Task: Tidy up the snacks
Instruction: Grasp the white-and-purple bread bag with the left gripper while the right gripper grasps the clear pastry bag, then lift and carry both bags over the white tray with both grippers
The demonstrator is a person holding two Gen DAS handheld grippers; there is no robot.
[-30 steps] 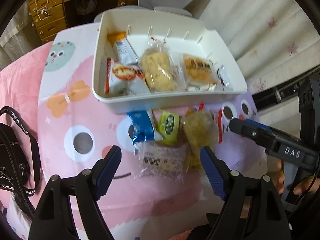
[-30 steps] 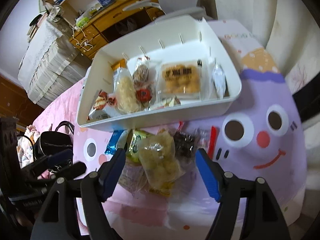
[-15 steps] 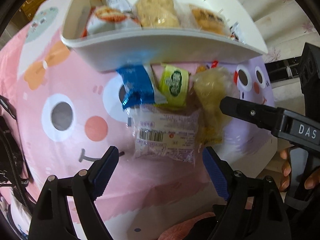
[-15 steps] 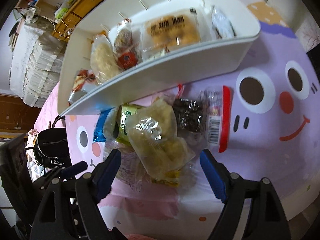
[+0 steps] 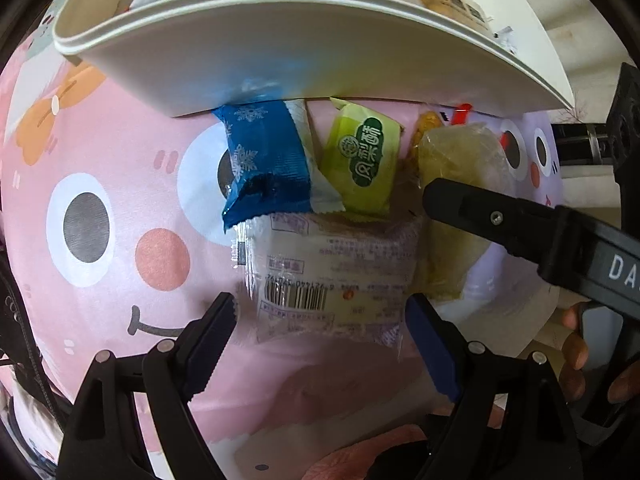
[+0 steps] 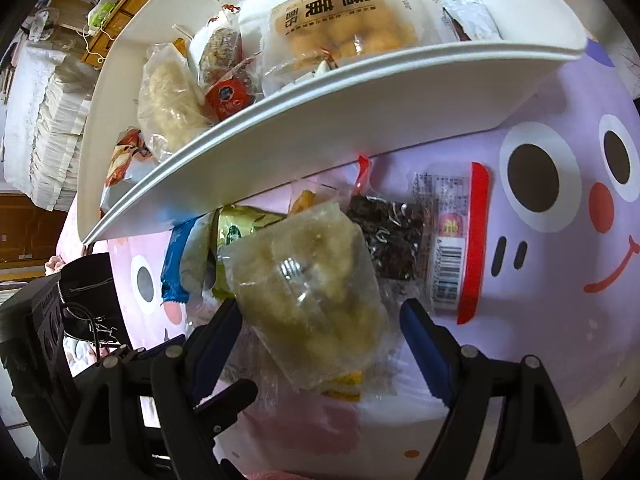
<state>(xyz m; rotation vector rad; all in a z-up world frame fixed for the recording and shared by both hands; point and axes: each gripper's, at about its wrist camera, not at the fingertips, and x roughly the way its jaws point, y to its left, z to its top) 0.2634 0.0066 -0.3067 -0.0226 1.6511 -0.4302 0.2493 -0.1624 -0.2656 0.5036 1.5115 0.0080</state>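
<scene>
White bin (image 5: 248, 60) at 12 o'clock in both wrist views, already holding several packets; loose snacks lie on the cartoon-print surface (image 5: 120, 184) just in front of its near wall.

Left gripper (image 5: 320, 316): jaws released, straddling the pale barcode packet (image 5: 332, 272), pads not yet pressing. Right gripper (image 6: 320, 316): jaws released around the clear bag of yellowish pastry (image 6: 308, 280), nothing clenched.

Step in hand, as judged: pick one packet per gripper and lift each into the bin.
- Barcode packet sits under the blue wrapper (image 5: 260, 164) at 11 o'clock; close low on its near edge.
- Pastry bag overlaps the dark snack packet (image 6: 388, 236) at 1 o'clock, possibly the green one (image 5: 364, 160) too; view unclear.
- Grip gently; crumbly contents.
</scene>
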